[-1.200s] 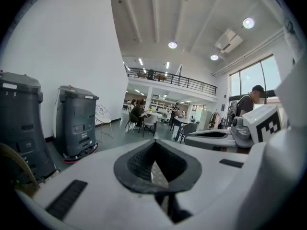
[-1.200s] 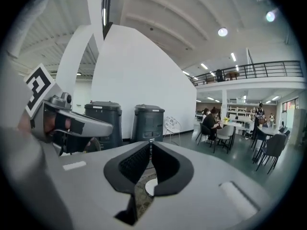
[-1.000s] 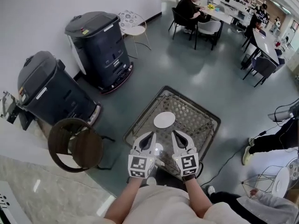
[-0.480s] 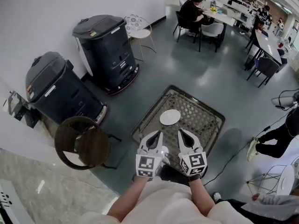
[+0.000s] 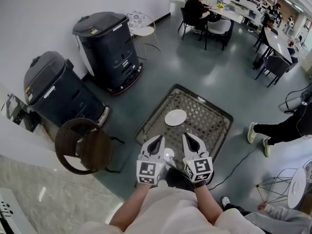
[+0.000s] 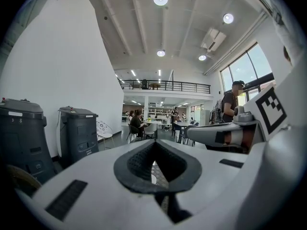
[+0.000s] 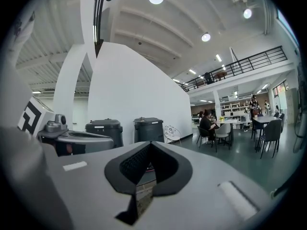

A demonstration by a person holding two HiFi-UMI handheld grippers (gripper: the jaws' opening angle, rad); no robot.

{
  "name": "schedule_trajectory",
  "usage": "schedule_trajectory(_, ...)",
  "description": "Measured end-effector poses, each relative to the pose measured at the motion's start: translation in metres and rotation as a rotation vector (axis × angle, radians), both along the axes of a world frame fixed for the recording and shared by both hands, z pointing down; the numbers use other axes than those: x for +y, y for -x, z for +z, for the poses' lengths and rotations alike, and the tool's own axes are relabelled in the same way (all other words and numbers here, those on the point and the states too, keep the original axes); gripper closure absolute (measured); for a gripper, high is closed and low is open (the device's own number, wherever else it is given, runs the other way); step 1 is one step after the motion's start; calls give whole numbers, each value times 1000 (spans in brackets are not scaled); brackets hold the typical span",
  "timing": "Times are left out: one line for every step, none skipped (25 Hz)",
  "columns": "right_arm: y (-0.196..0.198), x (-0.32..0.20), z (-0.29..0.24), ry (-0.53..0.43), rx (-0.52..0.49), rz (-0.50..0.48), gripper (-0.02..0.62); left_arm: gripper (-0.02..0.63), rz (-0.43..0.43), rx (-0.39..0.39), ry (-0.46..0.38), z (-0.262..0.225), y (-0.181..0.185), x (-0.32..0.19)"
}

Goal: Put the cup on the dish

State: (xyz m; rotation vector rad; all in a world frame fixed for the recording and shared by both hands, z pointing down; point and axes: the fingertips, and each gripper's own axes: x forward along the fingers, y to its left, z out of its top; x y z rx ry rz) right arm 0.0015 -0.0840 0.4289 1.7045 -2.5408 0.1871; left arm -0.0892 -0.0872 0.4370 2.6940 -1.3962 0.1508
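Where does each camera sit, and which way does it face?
Head view: on the person's head, looking steeply down at the table, dish and cup; arms, left gripper and right gripper show.
Left gripper view: on the left gripper, level along its shut jaws into the hall; right gripper at right.
Right gripper view: on the right gripper, along its shut jaws; left gripper at left.
Shared: both gripper views show the bins and diners.

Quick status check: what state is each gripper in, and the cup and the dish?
Left gripper: shut, nothing between its jaws.
Right gripper: shut, nothing between its jaws.
Cup: on the mesh table between the two grippers, not held, not on the dish.
Dish: flat on the table, nothing on it.
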Motion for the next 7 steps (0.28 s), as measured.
schedule_trajectory(2, 1, 1, 0, 4, -2, 595, 601, 0, 1, 0, 2, 1, 1)
schedule_trajectory(4, 2, 1, 0, 8, -5, 595, 601, -1, 2, 1, 4, 2, 2)
schedule_trajectory(7, 3, 2, 0, 12, -6, 595, 601, -3, 3, 2, 5, 4, 3)
schedule_trajectory(9, 2, 2, 0, 15, -7, 595, 601, -6, 4, 5, 6, 6, 2)
schedule_trajectory(11, 1, 3, -1, 18, -7, 595, 601, -9, 5, 8, 7, 9, 2)
schedule_trajectory(12, 0, 3, -1, 20, -8, 595, 601, -12, 7, 11, 8, 11, 1)
schedule_trajectory(14, -1, 4, -1, 22, -8, 595, 601, -15, 8, 13, 9, 13, 0)
